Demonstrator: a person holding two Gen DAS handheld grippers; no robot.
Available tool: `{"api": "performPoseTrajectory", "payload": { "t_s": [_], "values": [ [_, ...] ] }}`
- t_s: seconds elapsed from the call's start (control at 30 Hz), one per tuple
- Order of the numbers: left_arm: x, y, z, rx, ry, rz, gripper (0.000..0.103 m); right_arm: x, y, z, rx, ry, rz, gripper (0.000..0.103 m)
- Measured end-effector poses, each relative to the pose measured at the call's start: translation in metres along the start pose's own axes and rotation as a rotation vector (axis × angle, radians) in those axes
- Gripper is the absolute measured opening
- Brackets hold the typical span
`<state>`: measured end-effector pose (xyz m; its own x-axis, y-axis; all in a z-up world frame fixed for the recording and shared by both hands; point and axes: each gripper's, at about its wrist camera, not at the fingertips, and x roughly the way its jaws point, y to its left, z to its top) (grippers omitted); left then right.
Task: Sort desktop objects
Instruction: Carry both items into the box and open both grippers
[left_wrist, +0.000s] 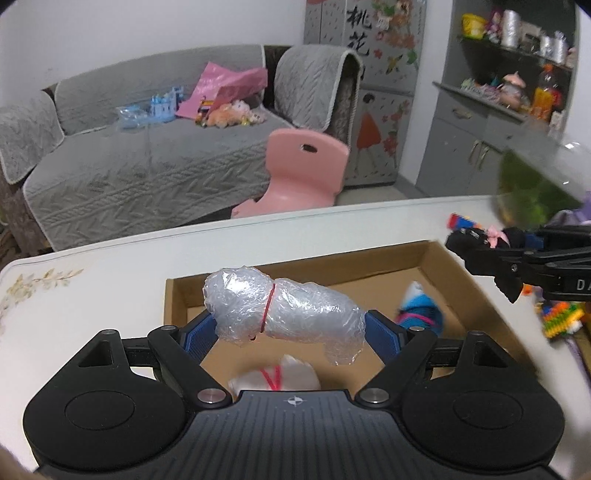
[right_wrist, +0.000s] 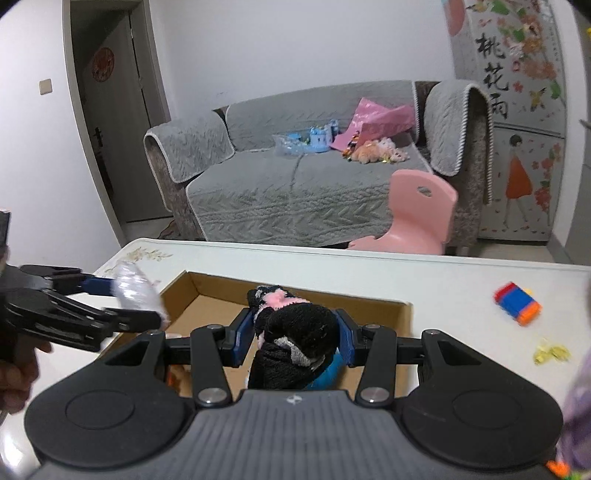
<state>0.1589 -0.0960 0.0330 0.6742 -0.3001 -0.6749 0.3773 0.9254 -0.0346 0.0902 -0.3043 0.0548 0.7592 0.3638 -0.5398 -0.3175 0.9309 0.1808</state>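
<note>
Cardboard box (left_wrist: 432, 266), open-topped, flat on the white table (left_wrist: 110, 266); landmark for all placements below.

Left hand-held gripper (left_wrist: 286, 328): clenched on a plastic-wrapped bundle (left_wrist: 284, 314) bound with a red rubber band (left_wrist: 267, 310), held crosswise between the blue pads, above the near-left part of the box. Seen from the right wrist as a blurred pale wad (right_wrist: 136, 291) over the box's left wall.

Right hand-held gripper (right_wrist: 295, 332): clenched on a black plush toy (right_wrist: 295, 332) with a pink bow (right_wrist: 277, 299), held above the box interior, towards its near side. Seen from the left wrist at the box's far-right corner (left_wrist: 480, 254).

Inside the box: a blue and pink plush item (left_wrist: 417, 310) near the right wall; a second clear bag with a red tie (left_wrist: 273, 376) at the near edge.

Outside the box, on the table to its right: a red, blue and orange block (right_wrist: 517, 302), a small yellow scrap (right_wrist: 550, 352), a pile of multicoloured bricks (left_wrist: 561, 317).

Beyond the box's far side, off the table: pink chair (left_wrist: 303, 173), grey sofa (left_wrist: 129, 166).
</note>
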Motion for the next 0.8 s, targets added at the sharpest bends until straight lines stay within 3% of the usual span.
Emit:
{"api": "performPoseTrajectory", "payload": {
  "t_s": [0.2, 0.37, 0.7, 0.8],
  "values": [
    [0.054, 0.02, 0.002, -0.016, 0.064, 0.042, 0.087, 0.058, 0.011, 0.008, -0.036, 0.08, 0.0, 0.043],
    [0.075, 0.03, -0.007, -0.008, 0.107, 0.051, 0.087, 0.092, 0.018, -0.003, -0.061, 0.148, -0.01, 0.043],
    [0.076, 0.026, -0.006, 0.01, 0.134, 0.059, 0.098, 0.1, 0.032, -0.006, -0.097, 0.183, -0.027, 0.049],
    [0.065, 0.026, -0.002, -0.014, 0.109, 0.05, 0.103, 0.094, 0.032, 0.002, -0.091, 0.163, -0.028, 0.058]
  ]
}}
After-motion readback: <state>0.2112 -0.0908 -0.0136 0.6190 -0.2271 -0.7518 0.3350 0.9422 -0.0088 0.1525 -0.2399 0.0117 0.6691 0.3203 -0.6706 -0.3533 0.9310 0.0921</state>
